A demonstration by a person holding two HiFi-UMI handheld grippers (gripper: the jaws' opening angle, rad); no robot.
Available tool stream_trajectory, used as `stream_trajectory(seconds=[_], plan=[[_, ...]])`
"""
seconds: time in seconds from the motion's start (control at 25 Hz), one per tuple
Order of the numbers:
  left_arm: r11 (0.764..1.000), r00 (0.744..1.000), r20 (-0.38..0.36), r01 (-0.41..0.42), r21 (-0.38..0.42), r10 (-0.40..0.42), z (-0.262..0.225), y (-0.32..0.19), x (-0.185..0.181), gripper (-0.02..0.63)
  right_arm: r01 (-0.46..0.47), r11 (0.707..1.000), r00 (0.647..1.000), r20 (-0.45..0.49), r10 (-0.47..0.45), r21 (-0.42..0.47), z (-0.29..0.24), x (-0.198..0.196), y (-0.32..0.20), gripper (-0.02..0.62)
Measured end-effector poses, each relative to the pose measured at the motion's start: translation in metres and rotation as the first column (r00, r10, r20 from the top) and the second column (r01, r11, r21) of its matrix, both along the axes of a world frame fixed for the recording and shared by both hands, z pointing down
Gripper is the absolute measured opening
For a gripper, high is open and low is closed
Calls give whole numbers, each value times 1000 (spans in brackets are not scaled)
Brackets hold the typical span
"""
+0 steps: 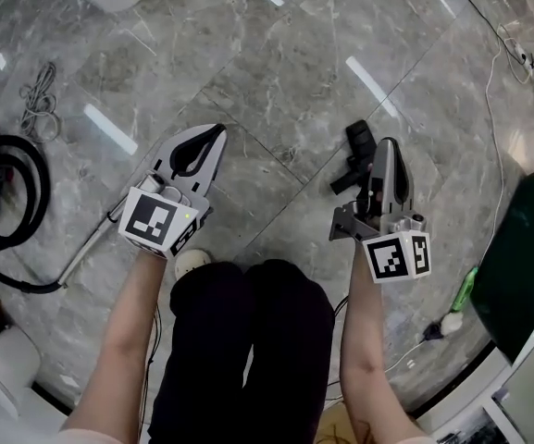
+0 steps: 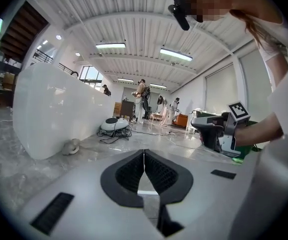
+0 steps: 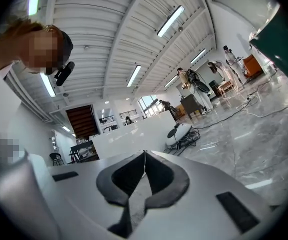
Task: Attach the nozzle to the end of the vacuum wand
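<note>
The black nozzle (image 1: pixel 359 141) lies on the grey marble floor (image 1: pixel 276 63), not attached to anything. In the head view the right gripper (image 1: pixel 387 144) hangs just beside the nozzle, its tip overlapping the nozzle's right edge. The pictures do not show whether the two touch. Its jaws are pressed together with nothing between them, and its own view shows only a thin seam where the pads meet.

The left gripper (image 1: pixel 217 135) is to the left of the nozzle and apart from it. Its jaws are also closed tight and empty.

Farther left of the nozzle, past the left gripper, the silver vacuum wand (image 1: pixel 91 248) lies slanted on the floor. Its upper end is hidden under that gripper's marker cube. Its lower end meets a black hose (image 1: pixel 38 188), which curls into a loose ring (the farthest of these from the nozzle). A grey bundle of cord (image 1: pixel 40 95) lies above the hose.

A thin white cable (image 1: pixel 493 109) runs along the floor to the right of the nozzle. Below it, a small green and white tool (image 1: pixel 458 305) lies next to a dark green object (image 1: pixel 526 248).

The person's dark-clad legs (image 1: pixel 248 340) are below the nozzle, between the two forearms.
</note>
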State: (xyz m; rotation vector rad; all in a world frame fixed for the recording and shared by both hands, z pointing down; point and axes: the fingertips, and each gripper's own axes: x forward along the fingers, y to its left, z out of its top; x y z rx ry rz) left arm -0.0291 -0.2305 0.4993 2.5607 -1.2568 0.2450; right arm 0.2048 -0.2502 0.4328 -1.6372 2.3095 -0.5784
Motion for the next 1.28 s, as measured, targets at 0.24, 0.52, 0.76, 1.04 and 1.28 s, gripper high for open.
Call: stream_trajectory(seconds=[0.24, 0.52, 0.76, 1.04, 1.28], plan=[[999, 1000, 6, -8, 32, 8, 71, -11, 4, 11, 6, 1000, 1000, 9, -6, 18, 68, 1, -11, 15], [996, 998, 23, -65, 62, 64, 131, -16, 9, 11, 25, 1000, 999, 29, -25, 15, 142, -13, -9, 15], [995, 996, 11, -88, 56, 87, 170, -7, 9, 11, 17, 1000, 998, 53, -16, -25, 197, -22, 7, 15], [997, 996, -48, -70, 43, 72, 183, 10, 8, 11, 39, 999, 996, 76, -38, -16, 218, -41, 18, 15], [999, 995, -83, -47, 17, 48, 193, 25, 4, 11, 70, 997, 995, 72, -68, -25, 226, -56, 36, 15]])
